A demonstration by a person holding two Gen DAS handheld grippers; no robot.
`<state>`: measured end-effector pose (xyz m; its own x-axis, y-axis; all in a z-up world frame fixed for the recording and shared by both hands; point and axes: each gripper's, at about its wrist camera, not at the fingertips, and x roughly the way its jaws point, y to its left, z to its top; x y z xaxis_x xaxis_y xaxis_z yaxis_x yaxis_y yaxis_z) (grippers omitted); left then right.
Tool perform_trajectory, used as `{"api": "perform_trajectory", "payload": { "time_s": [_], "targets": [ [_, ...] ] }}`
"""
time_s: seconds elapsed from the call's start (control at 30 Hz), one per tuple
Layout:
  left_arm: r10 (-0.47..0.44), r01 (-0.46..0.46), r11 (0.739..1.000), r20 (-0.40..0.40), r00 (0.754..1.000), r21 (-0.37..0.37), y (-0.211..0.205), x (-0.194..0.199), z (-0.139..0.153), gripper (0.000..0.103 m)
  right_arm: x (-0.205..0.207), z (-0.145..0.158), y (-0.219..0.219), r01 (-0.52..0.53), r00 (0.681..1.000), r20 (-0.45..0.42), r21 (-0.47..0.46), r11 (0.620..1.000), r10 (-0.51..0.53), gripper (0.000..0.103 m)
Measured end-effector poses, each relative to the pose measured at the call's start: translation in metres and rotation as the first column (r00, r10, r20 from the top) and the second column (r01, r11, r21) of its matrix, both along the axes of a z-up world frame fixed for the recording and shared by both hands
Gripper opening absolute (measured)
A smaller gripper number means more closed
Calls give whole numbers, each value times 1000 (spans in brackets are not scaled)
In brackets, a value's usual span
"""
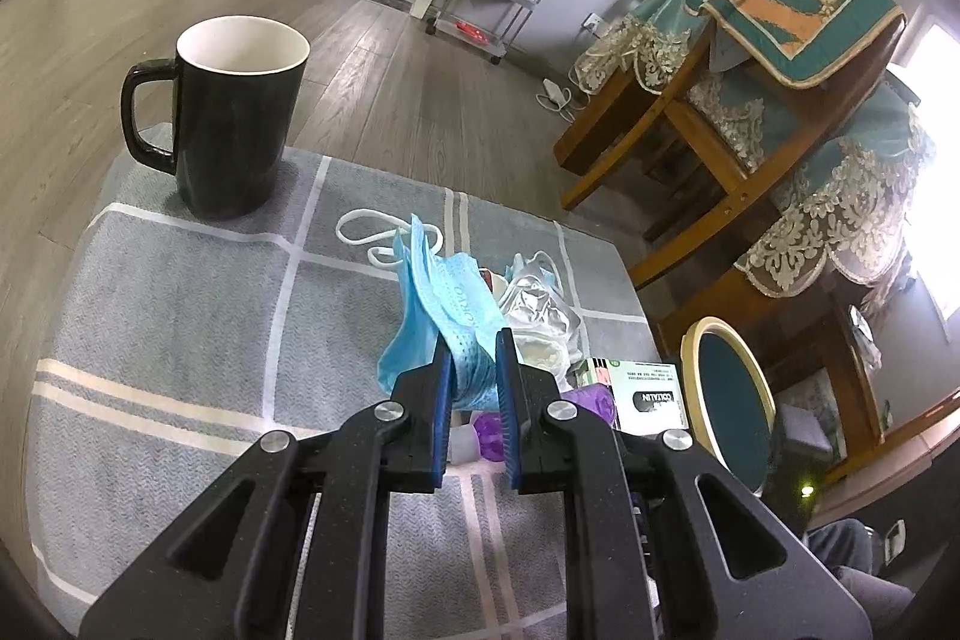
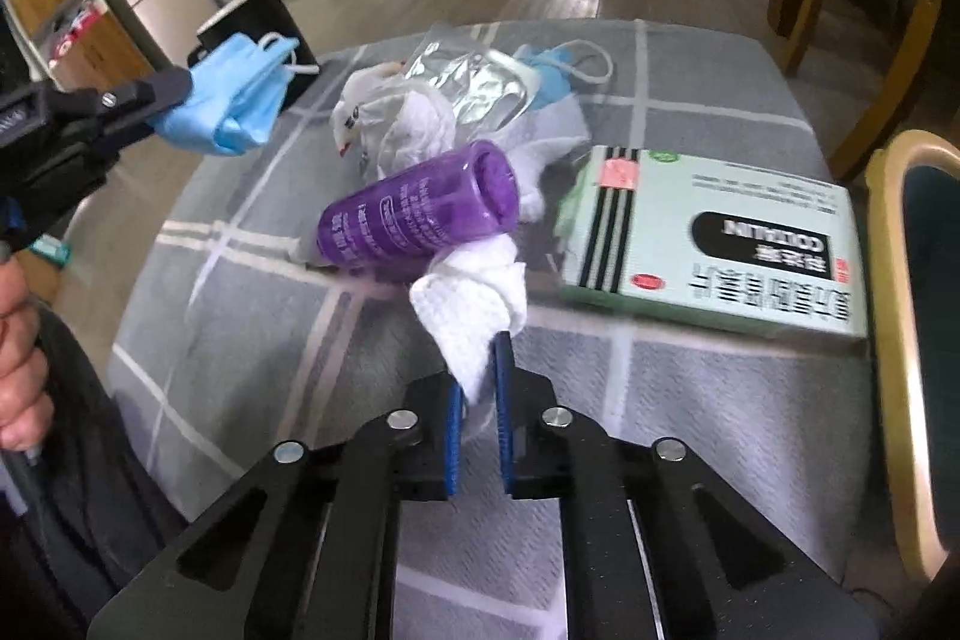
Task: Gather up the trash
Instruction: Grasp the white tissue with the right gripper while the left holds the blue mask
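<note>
The left gripper (image 1: 472,370) holds a blue mask (image 1: 447,307) above the pile (image 2: 456,100); the right gripper (image 2: 480,370) pinches a tissue (image 2: 474,304) just before the purple bottle (image 2: 414,214); it should lift straight up, slowly, without rolling that bottle.

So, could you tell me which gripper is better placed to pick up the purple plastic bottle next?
Neither is free: the left gripper is shut on a blue face mask, the right gripper on a white crumpled tissue. Once emptied, probably the right; the purple plastic bottle lies just beyond its tips.
</note>
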<state>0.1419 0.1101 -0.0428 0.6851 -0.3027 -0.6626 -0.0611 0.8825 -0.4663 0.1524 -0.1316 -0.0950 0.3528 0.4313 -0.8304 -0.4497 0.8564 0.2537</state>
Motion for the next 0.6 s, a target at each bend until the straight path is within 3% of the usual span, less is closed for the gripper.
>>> {"api": "perform_trajectory", "payload": {
  "time_s": [0.6],
  "targets": [
    [-126,122,989,45,991,85,-41,-3,9,13,-14,70,-70,66,988,131,160,985,-87,8]
  ]
}}
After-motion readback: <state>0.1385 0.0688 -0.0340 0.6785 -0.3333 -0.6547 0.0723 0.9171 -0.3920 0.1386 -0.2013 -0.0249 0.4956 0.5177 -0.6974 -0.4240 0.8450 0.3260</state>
